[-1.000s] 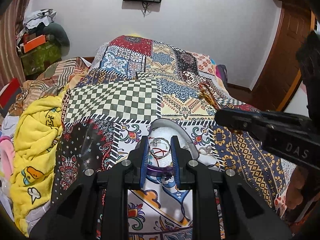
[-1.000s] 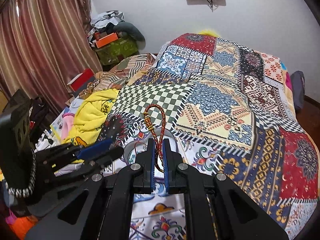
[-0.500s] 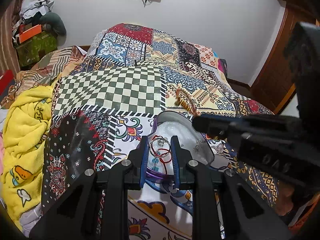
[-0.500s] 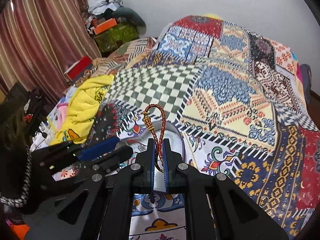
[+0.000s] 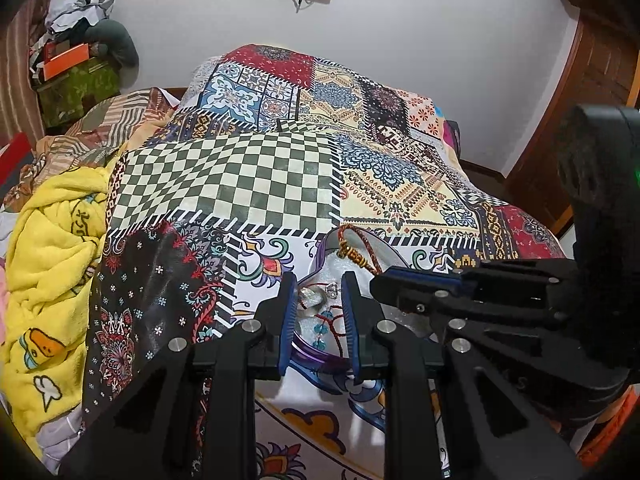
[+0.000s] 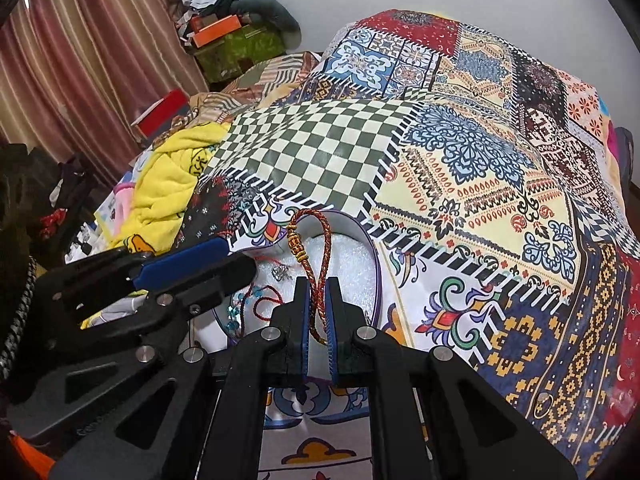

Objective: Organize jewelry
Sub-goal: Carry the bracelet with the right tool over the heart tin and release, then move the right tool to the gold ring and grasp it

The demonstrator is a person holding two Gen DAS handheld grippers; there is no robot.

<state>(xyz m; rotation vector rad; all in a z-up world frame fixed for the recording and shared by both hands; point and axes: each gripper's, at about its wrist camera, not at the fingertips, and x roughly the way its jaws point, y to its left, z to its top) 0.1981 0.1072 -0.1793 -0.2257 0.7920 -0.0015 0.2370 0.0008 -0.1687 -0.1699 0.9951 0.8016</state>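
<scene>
A purple-rimmed round box (image 6: 374, 276) with a white lining lies on the patterned bedspread. Inside it I see a red cord with blue beads (image 5: 326, 326) and a silver ring (image 5: 316, 294). My right gripper (image 6: 317, 286) is shut on a braided red-and-gold bracelet (image 6: 316, 248) and holds it just over the box. The bracelet also shows in the left wrist view (image 5: 356, 254). My left gripper (image 5: 318, 286) is open, its fingers astride the near rim of the box, over the jewelry. It holds nothing.
A yellow blanket (image 5: 48, 264) is bunched at the left side of the bed. Boxes and clothes (image 6: 224, 36) are piled by the curtain at the back left. A small gold ring (image 6: 542, 402) lies on the bedspread to the right.
My right gripper has come down and forward with the bracelet, from above the bed to just over the box. My left gripper has lowered closer to the box rim.
</scene>
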